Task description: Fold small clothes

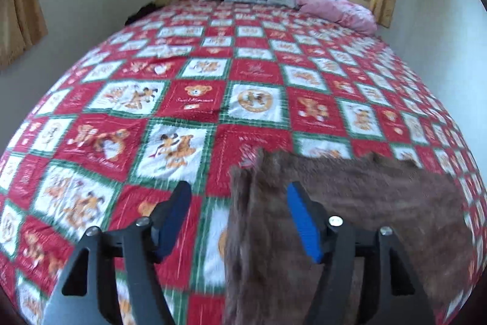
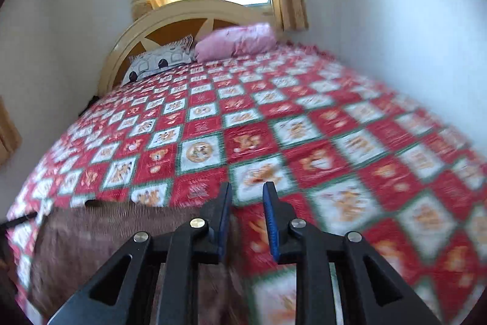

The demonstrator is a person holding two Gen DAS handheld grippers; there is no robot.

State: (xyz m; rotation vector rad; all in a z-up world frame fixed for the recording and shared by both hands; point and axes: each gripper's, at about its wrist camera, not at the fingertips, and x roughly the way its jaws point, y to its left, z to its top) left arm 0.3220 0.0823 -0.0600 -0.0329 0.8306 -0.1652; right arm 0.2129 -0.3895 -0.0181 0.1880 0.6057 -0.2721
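The brown fleecy cloth (image 1: 350, 203) lies spread on the bed, at the near end of the quilt (image 1: 194, 99), well apart from the pillows by the headboard. In the left wrist view it shows a folded or doubled left edge running toward the camera, with a loose corner standing up at the far end of that edge; whether it is a garment or a small towel cannot be told. In the right wrist view the same cloth (image 2: 100, 233) fills the lower left, its far edge lying fairly straight across the quilt.

It looks soft, light and limp, with a plush nap: it should drape and sag when lifted, not slip much between pads, and pull the thin quilt beneath only a little. Judging by the lie, the corners along the far edge or the doubled left edge are the best places to pinch.

The left tool (image 1: 240, 200) is spread wide, its blue pads either side of the doubled edge, the right pad over the cloth and the left over bare quilt; it pinches nothing. The right tool (image 2: 248, 197) is partly spread with a narrow gap, empty, hanging just beside the cloth's right edge over the quilt.

The white patterned pillow (image 2: 158, 63) and the pink pillow (image 2: 234, 43) rest against the headboard (image 2: 170, 17).
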